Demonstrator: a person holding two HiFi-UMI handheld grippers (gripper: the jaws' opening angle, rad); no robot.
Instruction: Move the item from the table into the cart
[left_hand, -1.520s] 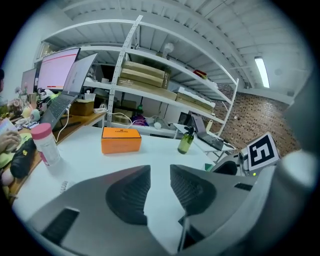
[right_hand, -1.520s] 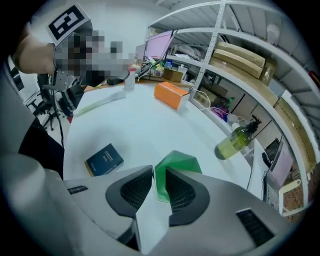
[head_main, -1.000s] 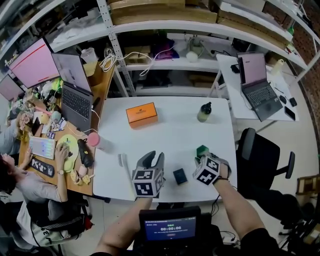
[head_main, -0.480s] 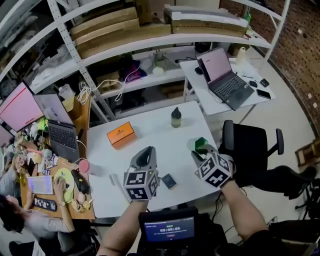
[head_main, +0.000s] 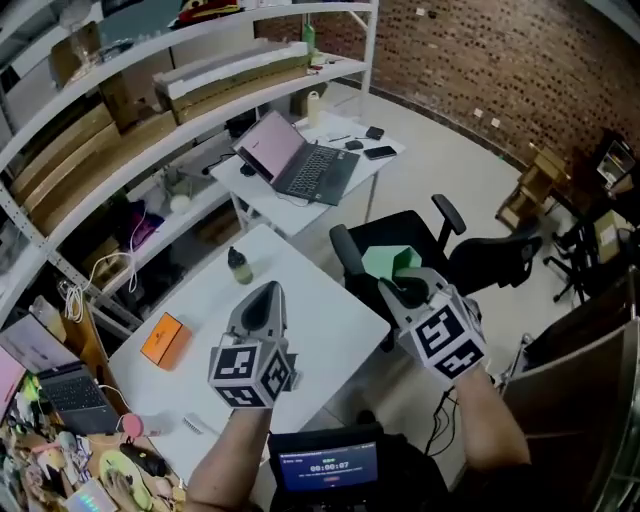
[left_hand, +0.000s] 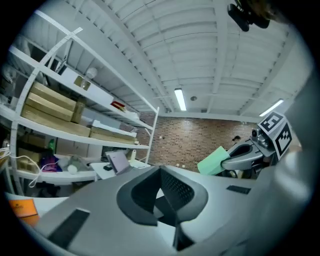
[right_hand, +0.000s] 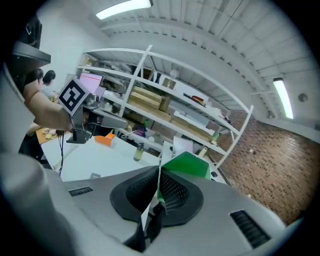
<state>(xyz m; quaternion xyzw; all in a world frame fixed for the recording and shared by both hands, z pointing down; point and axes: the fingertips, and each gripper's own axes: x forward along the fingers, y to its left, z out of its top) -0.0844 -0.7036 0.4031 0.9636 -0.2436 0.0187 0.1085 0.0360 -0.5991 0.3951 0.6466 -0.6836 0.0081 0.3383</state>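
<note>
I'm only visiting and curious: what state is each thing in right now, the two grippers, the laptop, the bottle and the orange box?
left gripper: shut, jaws just closed, nothing between them.
right gripper: shut on green item.
green item: held, off the table.
laptop: open.
bottle: upright on the table.
orange box: closed, on the table.
</note>
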